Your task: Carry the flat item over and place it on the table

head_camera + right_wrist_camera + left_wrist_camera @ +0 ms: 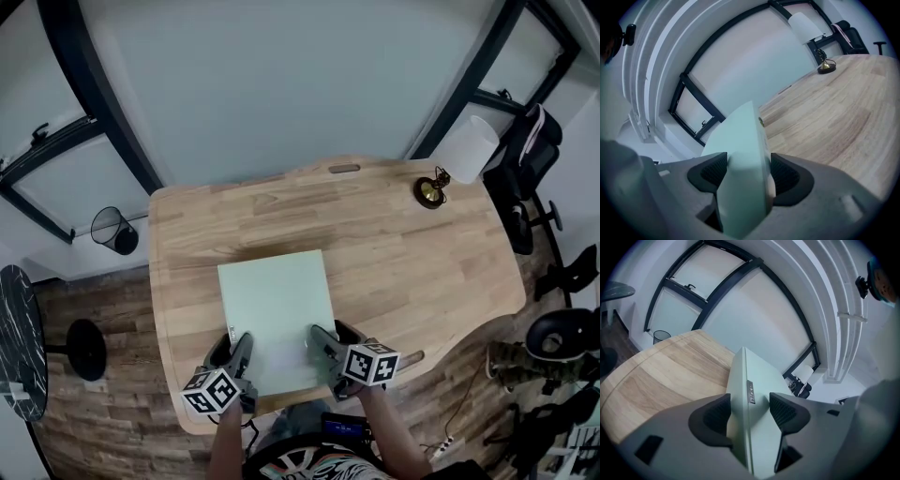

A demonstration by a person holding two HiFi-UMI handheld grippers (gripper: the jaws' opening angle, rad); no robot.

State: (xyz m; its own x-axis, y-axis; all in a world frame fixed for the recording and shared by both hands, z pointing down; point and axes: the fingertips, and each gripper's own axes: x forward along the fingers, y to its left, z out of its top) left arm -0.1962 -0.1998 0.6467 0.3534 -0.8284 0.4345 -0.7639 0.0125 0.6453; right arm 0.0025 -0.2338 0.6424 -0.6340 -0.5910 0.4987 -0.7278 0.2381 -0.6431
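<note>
A thin, pale green flat item (277, 305) hovers over the near half of the wooden table (412, 253). Both grippers hold its near edge. My left gripper (236, 361) is shut on the item's near left corner. My right gripper (323, 349) is shut on the near right side. In the left gripper view the item (752, 376) runs edge-on between the dark pads of the left gripper (749, 413), out over the tabletop (661, 376). In the right gripper view the item (743, 136) fills the gap of the right gripper (746, 173). Whether its far edge touches the wood I cannot tell.
A lamp with a white shade (466, 150) and brass base (430, 192) stands at the table's far right corner. A black mesh bin (114, 230) sits on the floor at left, by a dark round table (19, 342). A black office chair (525, 169) is at right.
</note>
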